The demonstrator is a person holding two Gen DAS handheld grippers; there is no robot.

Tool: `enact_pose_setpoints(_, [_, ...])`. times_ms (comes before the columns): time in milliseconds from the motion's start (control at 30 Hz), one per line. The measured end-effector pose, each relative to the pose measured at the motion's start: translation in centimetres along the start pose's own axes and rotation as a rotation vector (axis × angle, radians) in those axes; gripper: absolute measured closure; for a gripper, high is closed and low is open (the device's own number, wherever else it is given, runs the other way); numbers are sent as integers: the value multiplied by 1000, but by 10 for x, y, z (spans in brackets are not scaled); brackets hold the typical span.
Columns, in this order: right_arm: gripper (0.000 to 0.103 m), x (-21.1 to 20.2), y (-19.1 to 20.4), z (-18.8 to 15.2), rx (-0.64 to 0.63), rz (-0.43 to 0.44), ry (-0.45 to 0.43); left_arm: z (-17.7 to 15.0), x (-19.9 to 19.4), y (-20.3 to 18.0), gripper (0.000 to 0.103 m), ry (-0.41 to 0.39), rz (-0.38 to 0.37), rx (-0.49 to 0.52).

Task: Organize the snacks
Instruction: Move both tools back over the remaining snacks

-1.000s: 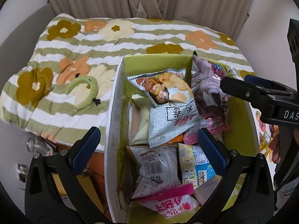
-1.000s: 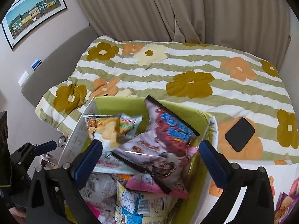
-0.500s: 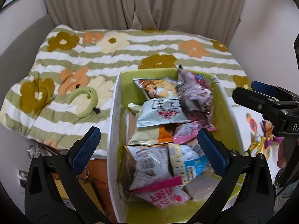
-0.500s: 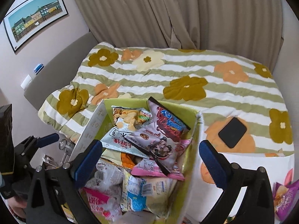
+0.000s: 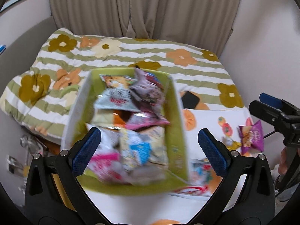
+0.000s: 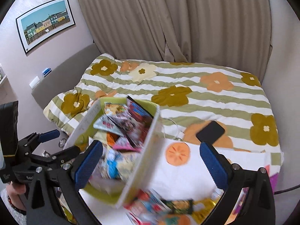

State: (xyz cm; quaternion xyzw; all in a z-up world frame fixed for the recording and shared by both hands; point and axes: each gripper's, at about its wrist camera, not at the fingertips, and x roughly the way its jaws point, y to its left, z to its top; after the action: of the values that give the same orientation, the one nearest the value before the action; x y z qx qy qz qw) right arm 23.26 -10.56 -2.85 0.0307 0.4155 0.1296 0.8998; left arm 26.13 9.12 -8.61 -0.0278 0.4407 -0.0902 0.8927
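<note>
A green-lined box [image 5: 175, 123] with white outer walls [image 6: 142, 159] sits on the bed, holding several snack bags, blurred by motion. A purple snack bag [image 5: 252, 137] and other loose packets [image 5: 204, 176] lie to the right of the box; more loose packets [image 6: 168, 208] show in the right wrist view. My left gripper [image 5: 149, 150] is open and empty, above the box's near end; it also shows in the right wrist view [image 6: 56, 142]. My right gripper [image 6: 151, 162] is open and empty, over the box's right wall; it also shows at the right edge of the left wrist view [image 5: 270, 105].
The bed carries a striped flower quilt [image 5: 131, 50] and a white fruit-print cloth [image 6: 187, 168]. A black phone [image 6: 210, 131] lies right of the box with a white cable. Curtains [image 6: 168, 18] hang behind. A framed picture [image 6: 45, 22] is on the left wall.
Both grippers have pulled back and up from the box, which now looks smaller and farther. Loose packets on the cloth at right have come into view. Both stay open.
</note>
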Motion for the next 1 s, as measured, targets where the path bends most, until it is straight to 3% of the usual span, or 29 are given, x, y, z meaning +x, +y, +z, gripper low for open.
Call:
enact_pose_setpoints(233, [0, -28, -51, -43, 5, -2, 23, -43, -8, -58, 0, 8, 32, -35])
enact_pose_setpoints(500, [0, -34, -94, -93, 43, -33, 67, -97, 2, -95, 0, 48, 69, -61])
enact_pose_setpoints(800, [0, -5, -124, -136, 154, -33, 121, -138, 52, -107, 0, 142, 65, -45])
enact_pose_setpoints(1000, [0, 24, -131, -162, 206, -51, 145, -153, 85, -114, 0, 138, 52, -22])
